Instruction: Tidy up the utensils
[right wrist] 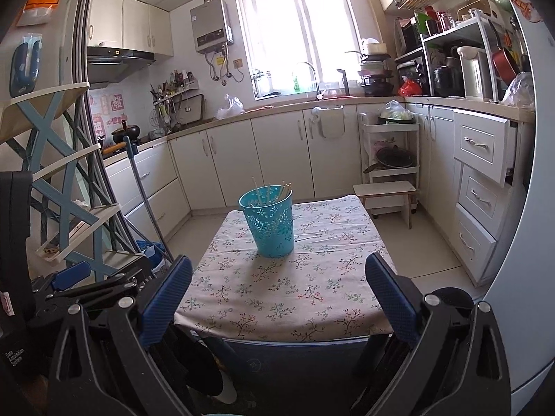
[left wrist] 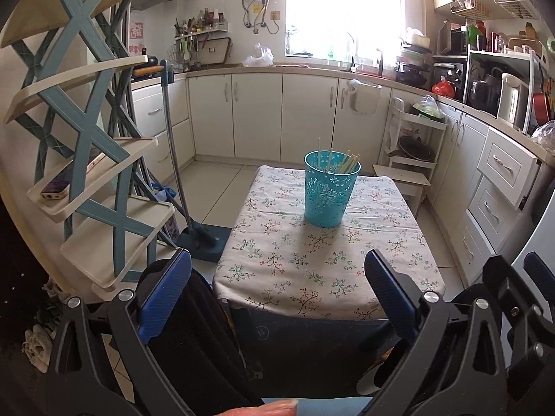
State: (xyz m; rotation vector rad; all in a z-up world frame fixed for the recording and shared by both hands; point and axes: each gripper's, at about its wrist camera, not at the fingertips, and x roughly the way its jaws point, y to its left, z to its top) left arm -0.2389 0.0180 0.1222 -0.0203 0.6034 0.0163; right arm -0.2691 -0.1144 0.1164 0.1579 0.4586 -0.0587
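With both grippers point(left wrist: 277, 298) point(right wrist: 277, 298) held wide and empty near the table point(right wrist: 277, 312), the chopsticks point(right wrist: 274, 190) already stood in the far teal basket point(right wrist: 272, 225), so any next pinch wanted a slow, centred approach.

Chopsticks' point(left wrist: 348, 164) lower ends hidden inside teal holder point(left wrist: 329, 190), fingertip point(left wrist: 277, 407) cut off

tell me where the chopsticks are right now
In both wrist views the chopsticks stand in the teal cup at the table's far middle.

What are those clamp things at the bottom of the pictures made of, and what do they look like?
Each is a hand-held tool. The left gripper and right gripper both have black, angular plastic frames with silver bolts, and two flat jaws faced with blue, finely ribbed pads.
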